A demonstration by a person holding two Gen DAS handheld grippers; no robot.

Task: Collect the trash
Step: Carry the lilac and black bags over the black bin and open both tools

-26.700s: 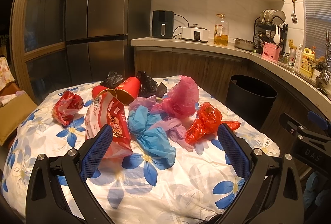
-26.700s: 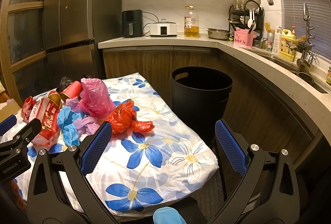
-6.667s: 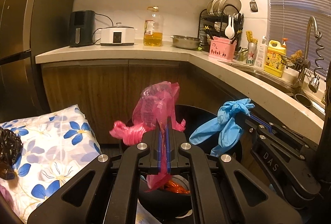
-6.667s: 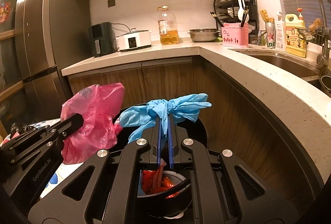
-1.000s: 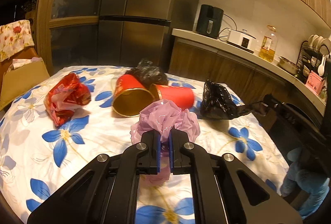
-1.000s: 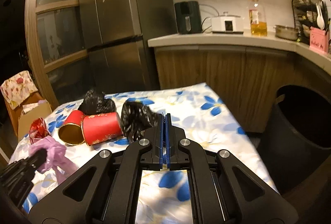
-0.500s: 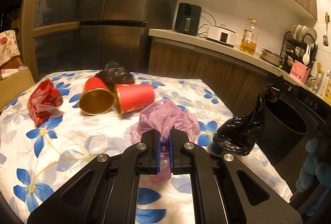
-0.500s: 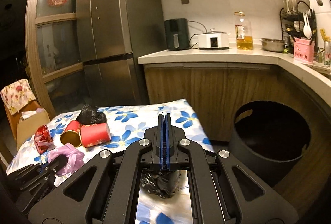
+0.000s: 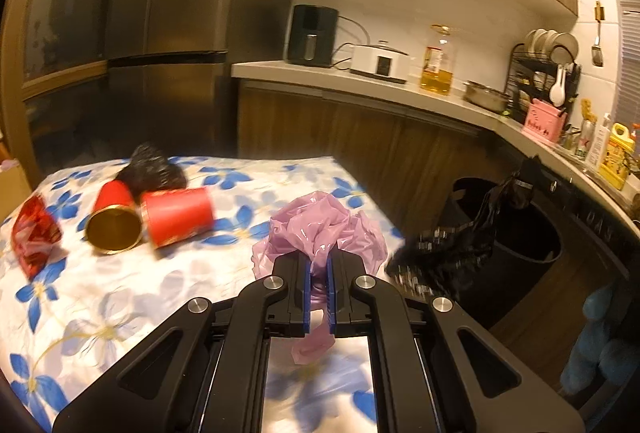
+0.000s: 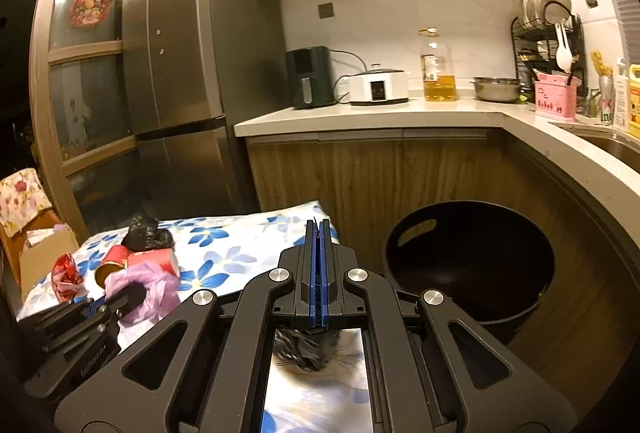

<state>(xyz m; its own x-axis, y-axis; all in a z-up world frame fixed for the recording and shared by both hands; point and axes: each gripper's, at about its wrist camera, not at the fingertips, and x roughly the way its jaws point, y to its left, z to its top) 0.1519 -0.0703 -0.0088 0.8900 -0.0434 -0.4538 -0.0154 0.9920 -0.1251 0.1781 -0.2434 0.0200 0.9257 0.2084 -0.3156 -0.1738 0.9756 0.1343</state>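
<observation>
Left wrist view: the left gripper (image 9: 319,283), low centre of the frame, has its blue pads closed tight on a crumpled purple bag (image 9: 320,229), which bulges above the fingers and trails a strip below them. At right, the right gripper (image 9: 527,169) reaches in from the edge with a black bag (image 9: 448,253) hanging from its tip, blurred, in front of the black bin (image 9: 508,233) that stands on the floor by the counter (image 9: 400,89). On the flowered table (image 9: 100,313) at left lie two red cups (image 9: 160,213) on their sides, touching; a second black bag (image 9: 152,169) sits just behind them, and a red wrapper (image 9: 34,233) lies near the left edge. A blue glove (image 9: 600,349) shows at lower right.

Right wrist view: the right gripper (image 10: 318,269), centre of the frame, has its pads pressed fully together; the black bag (image 10: 308,347) shows only below the fingers, so the grip itself is seen better from the other camera. The open bin (image 10: 472,265) fills the centre right, just beyond the table's far corner. At lower left, the left gripper (image 10: 128,299) carries the purple bag (image 10: 148,293) over the table (image 10: 240,245). Behind it lie the cups (image 10: 136,261), the other black bag (image 10: 146,233) and the wrapper (image 10: 66,275). A fridge (image 10: 188,73) stands at upper left.
</observation>
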